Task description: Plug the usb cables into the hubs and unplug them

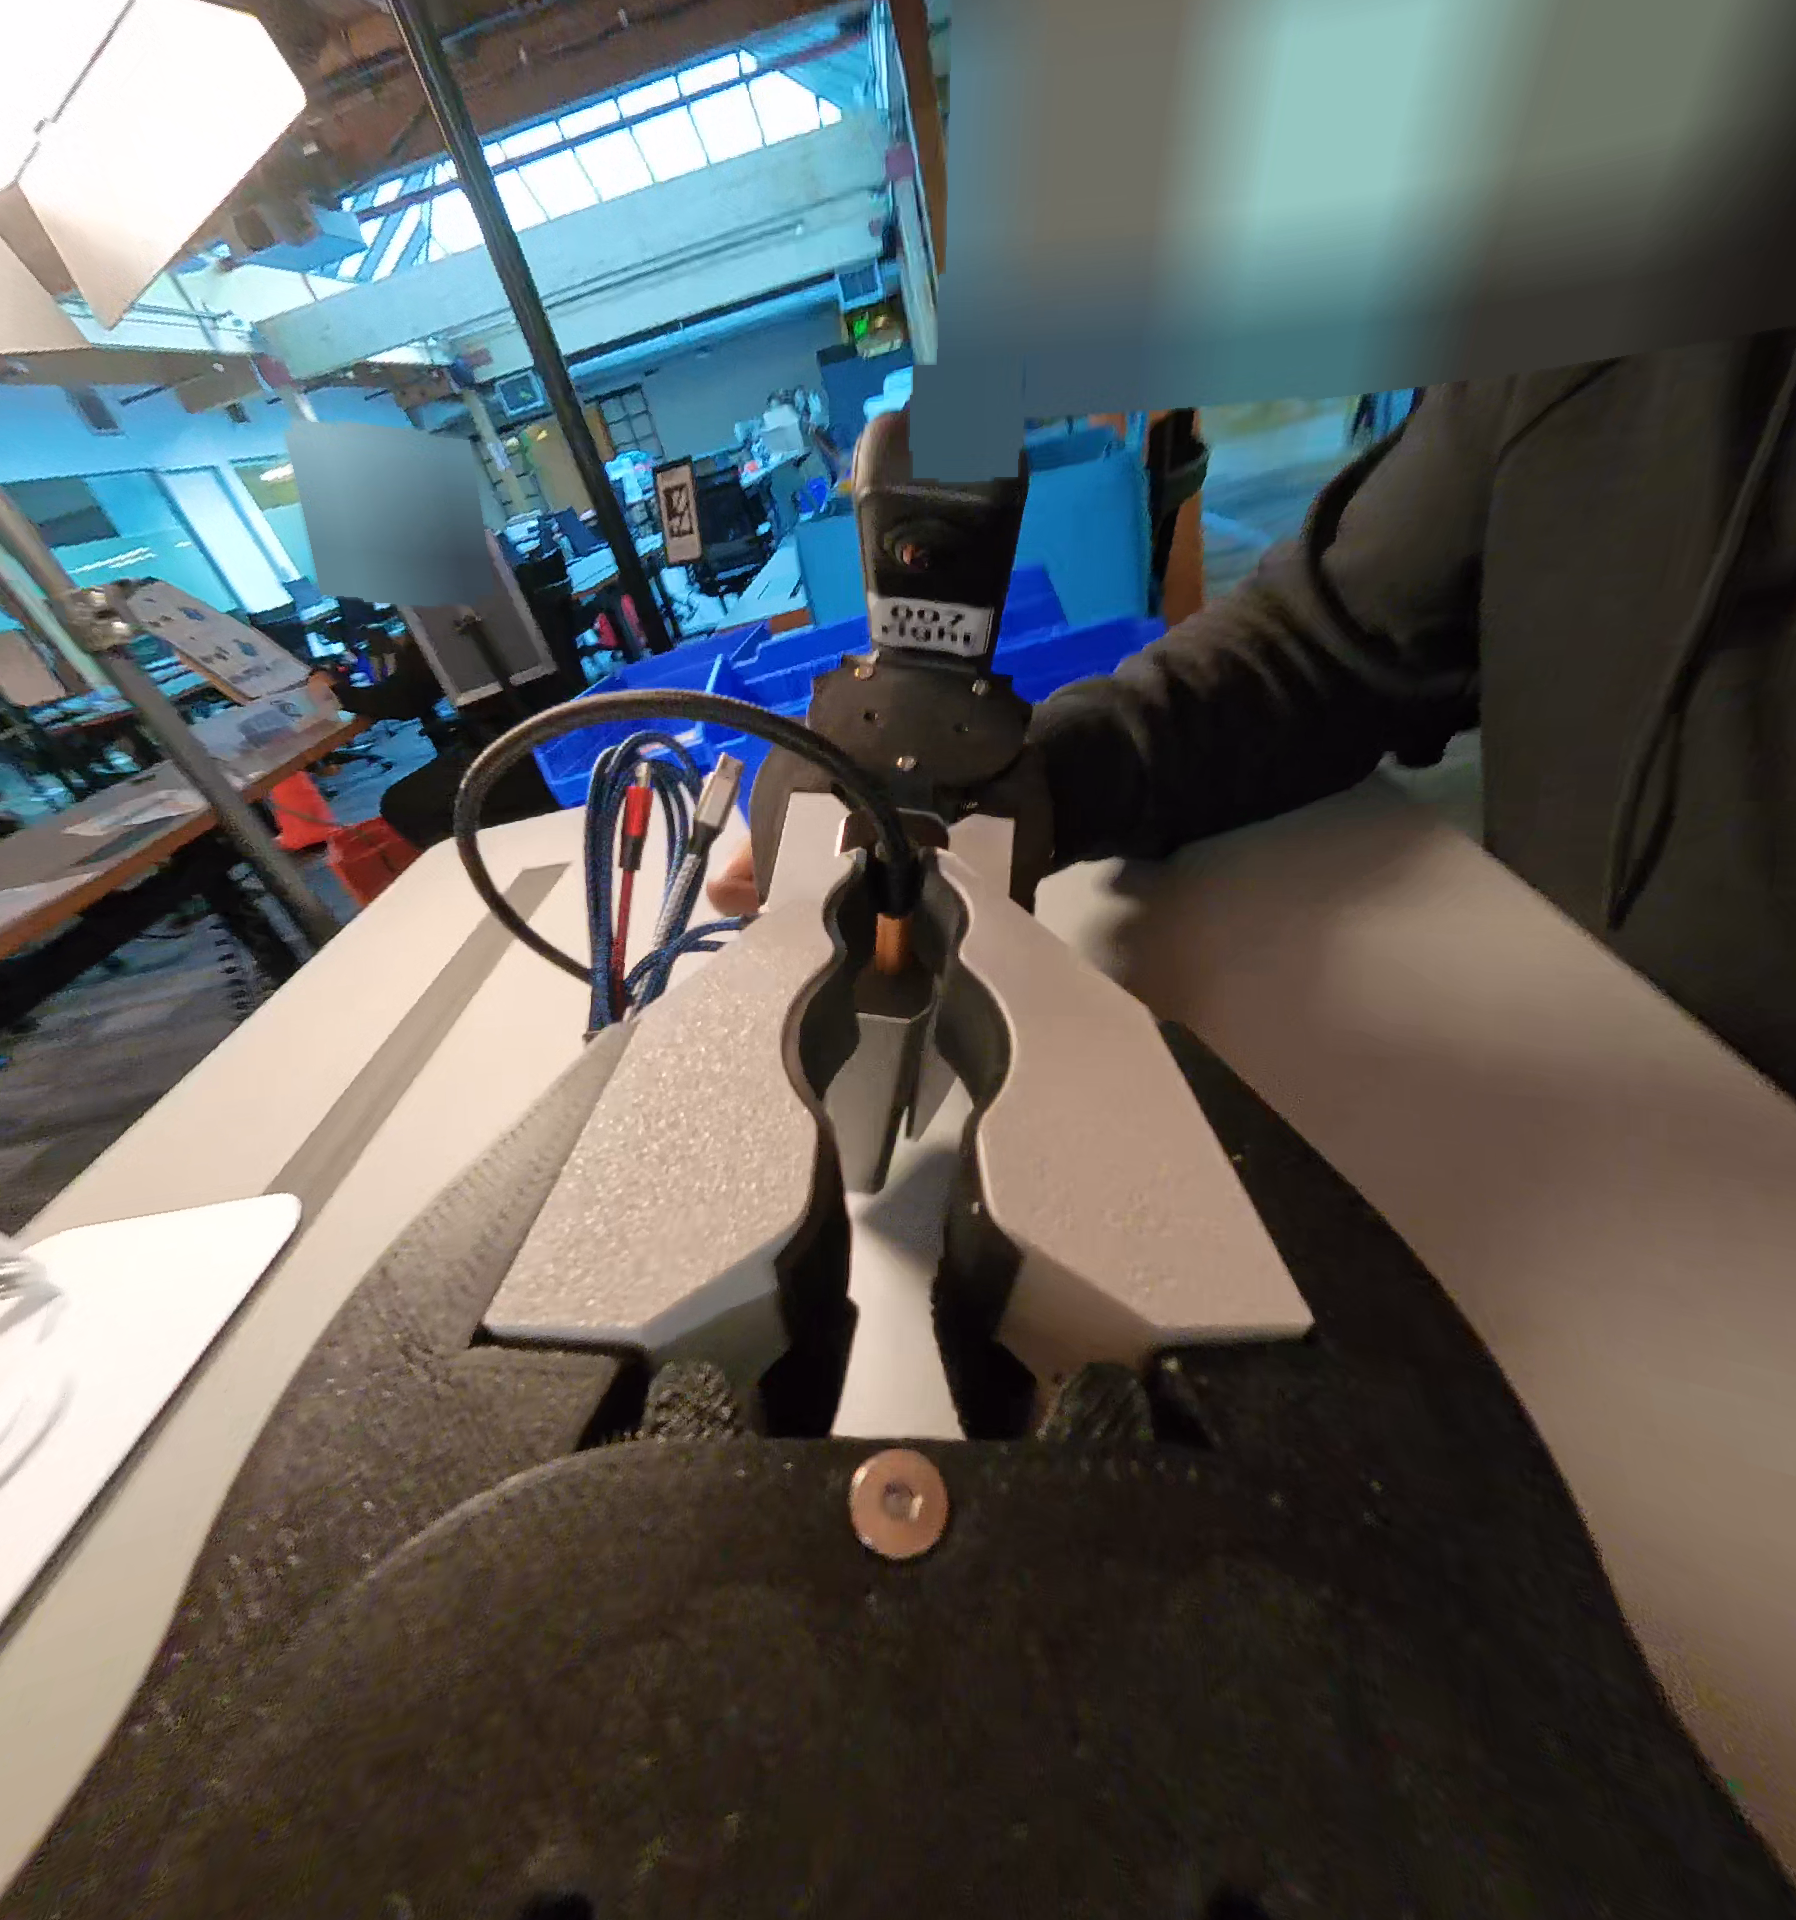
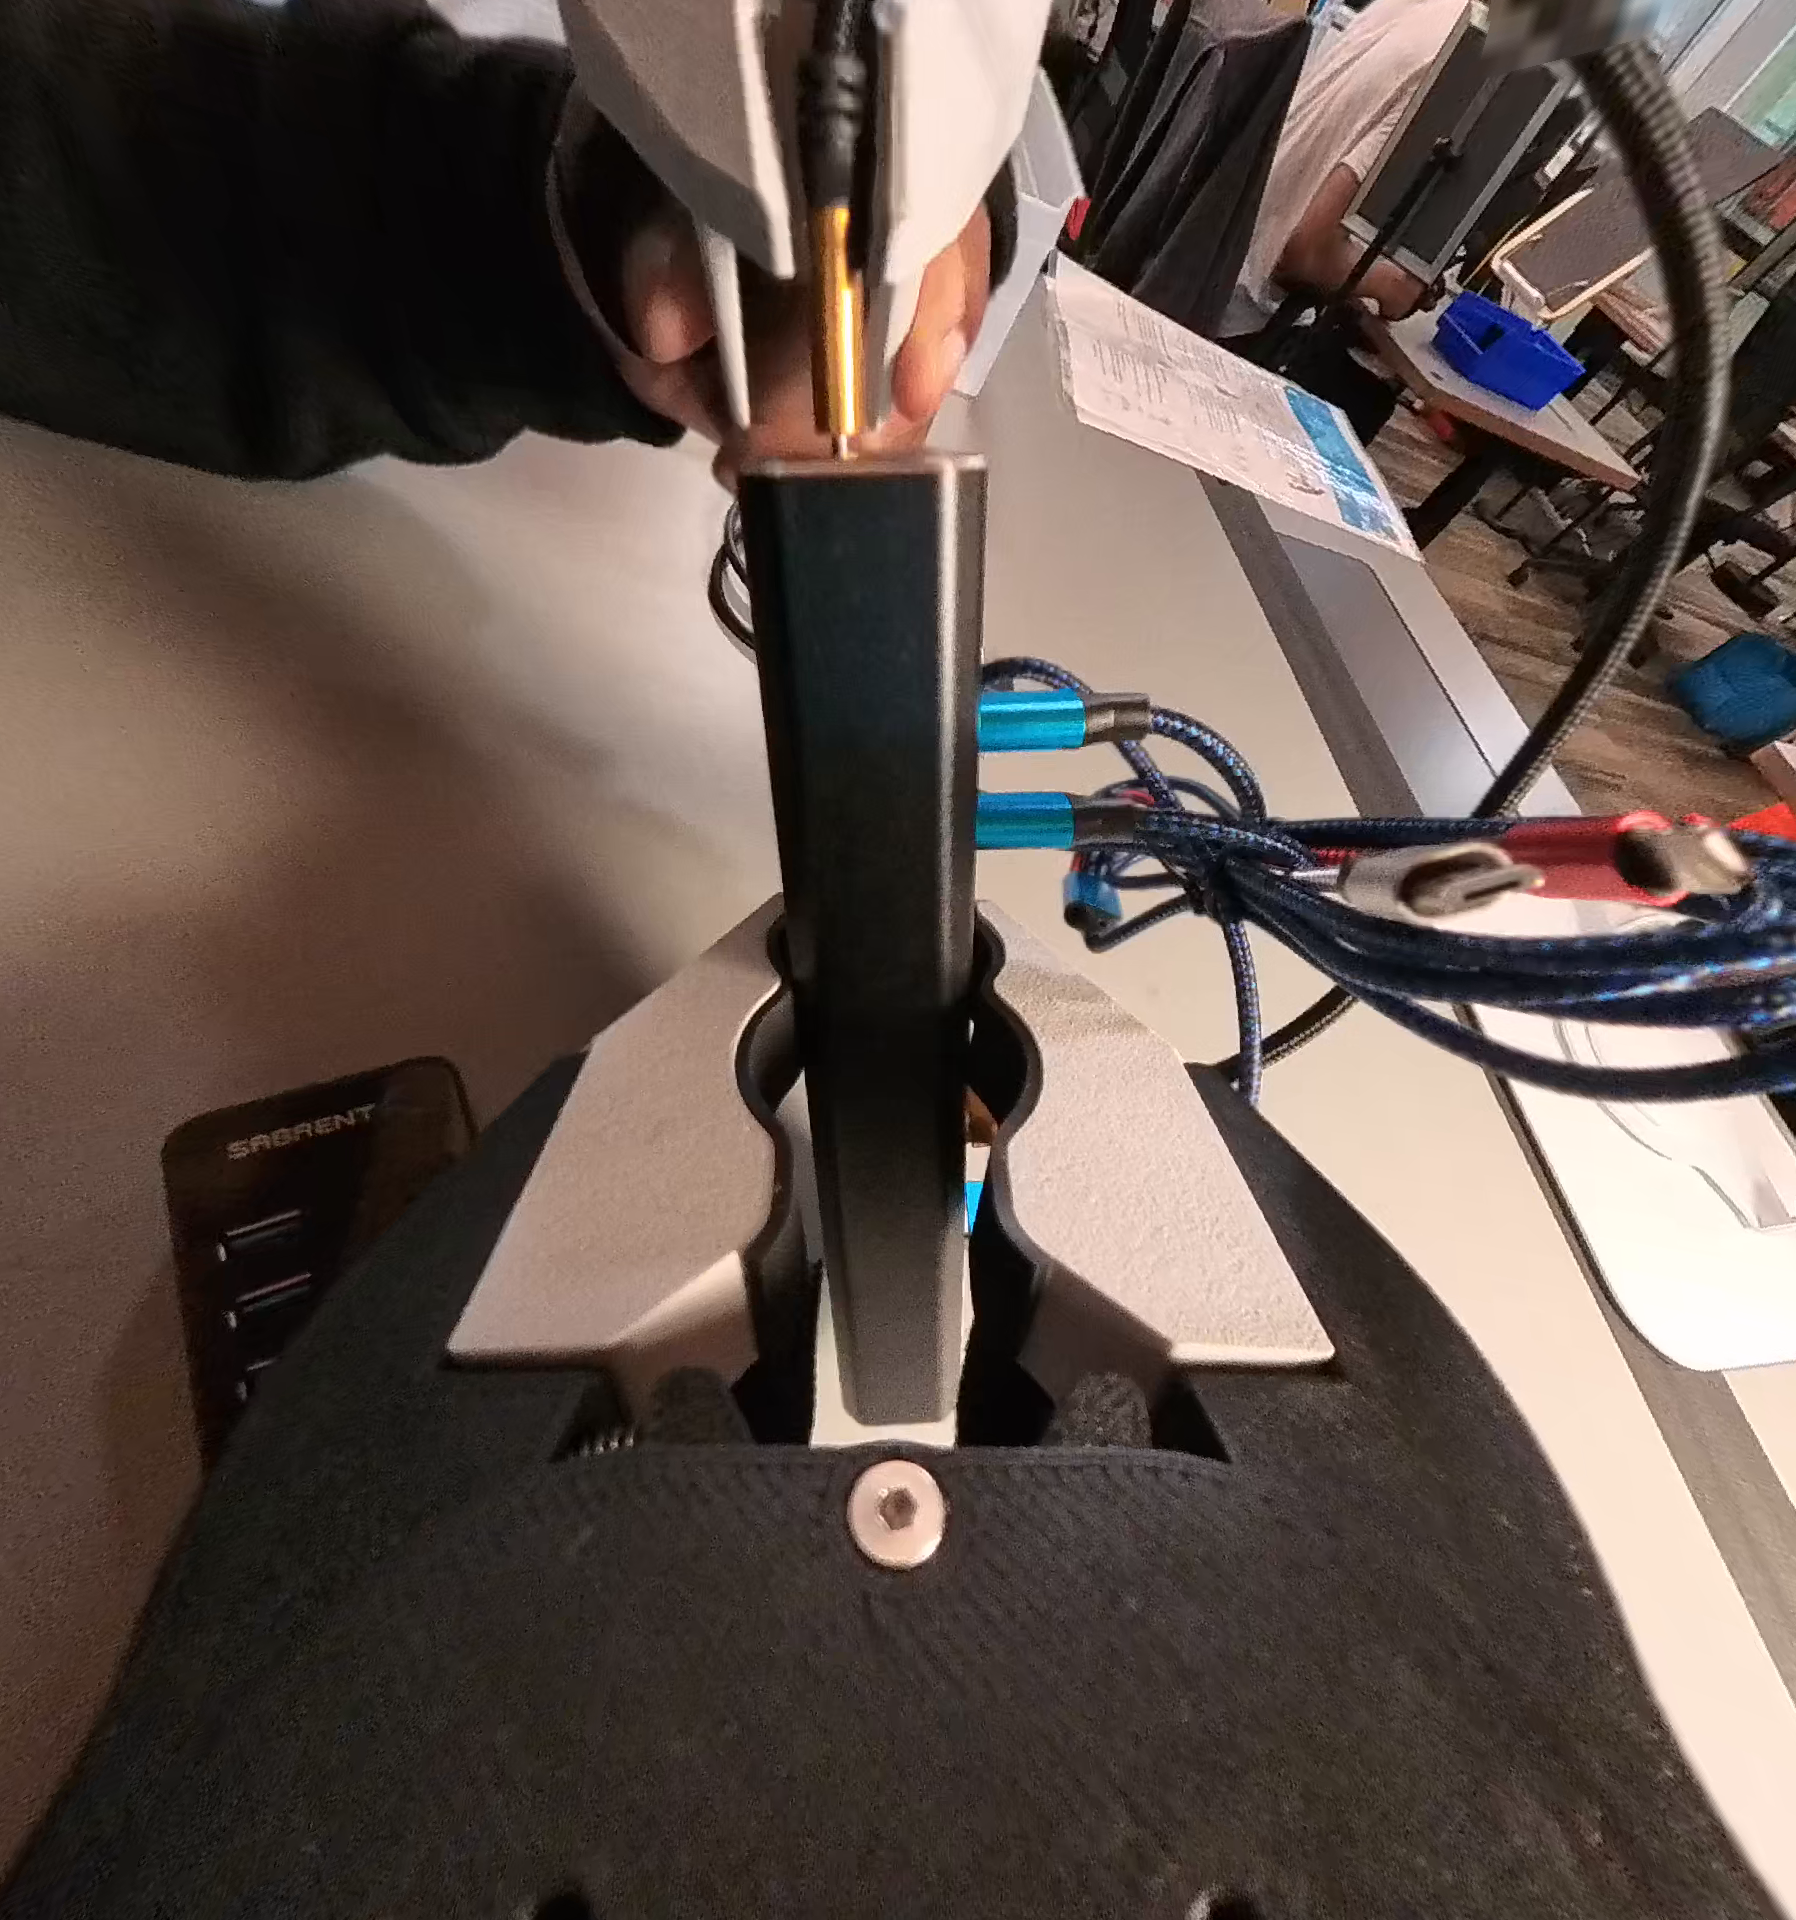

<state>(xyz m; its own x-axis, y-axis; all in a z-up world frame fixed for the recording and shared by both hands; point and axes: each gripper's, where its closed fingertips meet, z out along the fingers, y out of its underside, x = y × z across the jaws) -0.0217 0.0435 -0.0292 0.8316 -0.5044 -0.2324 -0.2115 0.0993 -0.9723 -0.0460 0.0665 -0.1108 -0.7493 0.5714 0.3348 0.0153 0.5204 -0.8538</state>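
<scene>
My right gripper [image 2: 878, 935] is shut on a dark slim hub [image 2: 863, 727] that lies along its fingers. Two blue USB plugs [image 2: 1029, 722] sit in the hub's right side. My left gripper [image 1: 889, 894] is shut on a gold USB plug [image 1: 889, 940] on a black braided cable [image 1: 561, 748]. In the right wrist view the left gripper [image 2: 806, 416] holds the gold plug [image 2: 837, 332] with its tip against the hub's far end; how deep it sits is unclear. The hub [image 1: 889, 1070] shows through the gap between the left fingers, with the right gripper [image 1: 894, 831] beyond.
A bundle of blue braided cables [image 2: 1496, 935] with loose red and grey connectors hangs to the hub's right. A second black hub [image 2: 270, 1216] lies on the white table [image 2: 250, 727] at lower left. Papers [image 2: 1237, 416] lie near the table's far edge. A white flat stand base [image 1: 94, 1299] sits at left.
</scene>
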